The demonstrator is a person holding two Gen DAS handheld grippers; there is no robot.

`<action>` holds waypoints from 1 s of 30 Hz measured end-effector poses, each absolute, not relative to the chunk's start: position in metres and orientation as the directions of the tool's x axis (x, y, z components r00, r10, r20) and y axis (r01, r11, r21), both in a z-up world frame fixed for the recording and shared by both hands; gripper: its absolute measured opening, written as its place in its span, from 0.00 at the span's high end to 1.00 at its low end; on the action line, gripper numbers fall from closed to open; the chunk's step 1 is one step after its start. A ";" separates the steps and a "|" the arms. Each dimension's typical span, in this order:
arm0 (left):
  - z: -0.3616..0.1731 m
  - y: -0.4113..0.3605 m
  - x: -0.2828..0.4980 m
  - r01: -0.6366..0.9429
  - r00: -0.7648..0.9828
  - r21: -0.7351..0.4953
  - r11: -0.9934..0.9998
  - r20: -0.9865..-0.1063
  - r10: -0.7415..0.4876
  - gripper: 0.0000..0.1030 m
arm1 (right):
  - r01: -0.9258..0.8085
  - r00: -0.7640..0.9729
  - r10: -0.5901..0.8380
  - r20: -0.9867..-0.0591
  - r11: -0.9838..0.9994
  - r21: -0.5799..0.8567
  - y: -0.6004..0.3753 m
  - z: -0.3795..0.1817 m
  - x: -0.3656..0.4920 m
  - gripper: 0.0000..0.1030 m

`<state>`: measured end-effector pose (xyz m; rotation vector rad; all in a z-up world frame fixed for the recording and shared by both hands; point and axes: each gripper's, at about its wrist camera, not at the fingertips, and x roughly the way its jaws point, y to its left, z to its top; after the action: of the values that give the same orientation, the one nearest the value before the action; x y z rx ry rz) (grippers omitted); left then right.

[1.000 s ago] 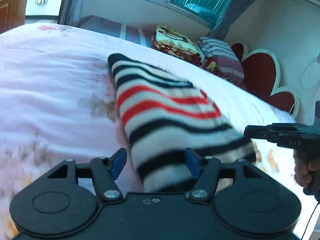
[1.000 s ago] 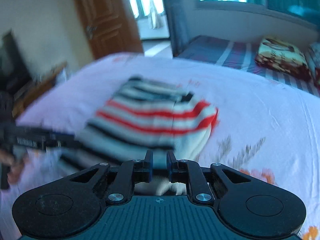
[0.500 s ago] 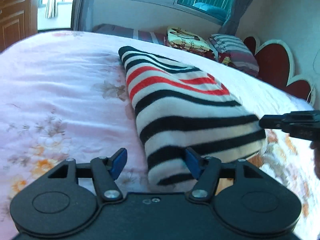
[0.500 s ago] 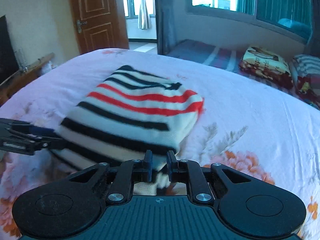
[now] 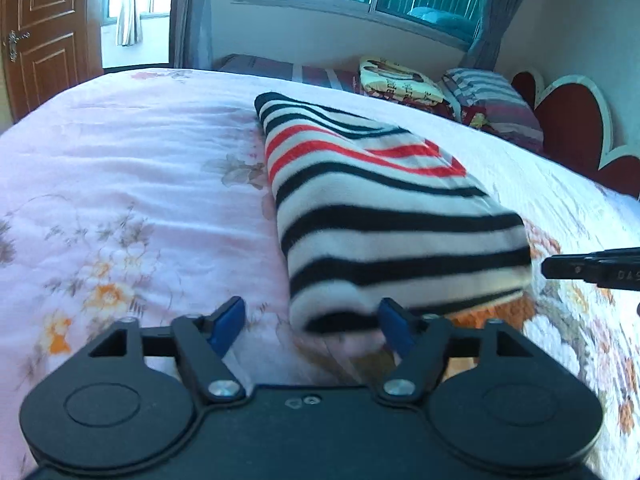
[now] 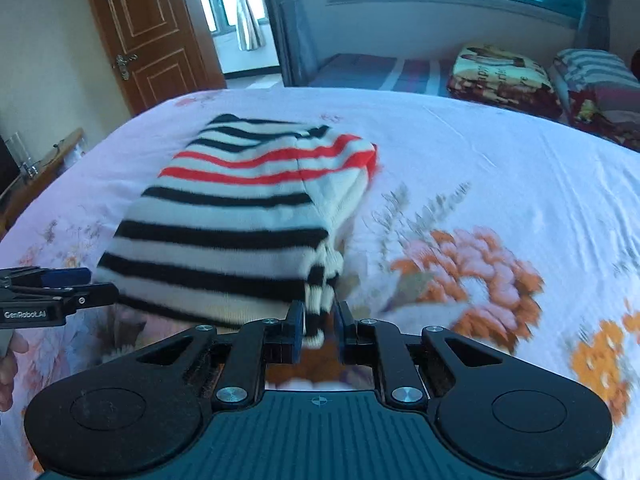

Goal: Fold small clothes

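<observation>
Both tongs are letting go of the striped sweater point(image 5: 384, 216). Your left gripper point(image 5: 312, 326) is spread wide, blue pads clear of the cloth, with the near folded corner sitting between them untouched; its jaws have just been opening. Your right gripper point(image 6: 318, 330) has also just been opening. Its jaws are only slightly apart, and the near corner of the sweater with its ribbed hem point(image 6: 320, 300) sits in the gap. It looks freed rather than pinched, though blur makes that uncertain.

The sweater lies folded into a thick block on the pink flowered bedsheet point(image 5: 120, 184), roughly mid-bed, black stripes near you, red stripes further back. From the right view the layers on the right edge look a bit staggered.

The step looks like release after the last fold. Do it clean: open the right jaws fully before you pull back, or the hem may drag and undo the fold. Draw both tools straight back and slightly up, not sideways. If the right edge stays uneven, nudge it flush afterwards.

Pillows point(image 5: 492, 100) and a folded blanket point(image 5: 400, 84) sit at the far head end, well apart. The door point(image 6: 152, 32) is beyond the bed.
</observation>
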<state>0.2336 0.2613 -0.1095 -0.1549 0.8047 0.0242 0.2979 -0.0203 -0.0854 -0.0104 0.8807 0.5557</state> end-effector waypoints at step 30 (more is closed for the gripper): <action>0.025 0.118 -0.058 -0.087 0.880 -0.022 0.996 -0.471 0.067 0.04 | -0.307 0.797 0.362 -0.483 0.932 0.191 -0.139 0.063 -0.047 0.00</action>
<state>-0.0583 0.1184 0.0254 -0.0429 0.4891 0.0801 -0.0469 -0.1387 0.0633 0.1045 0.5394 0.3599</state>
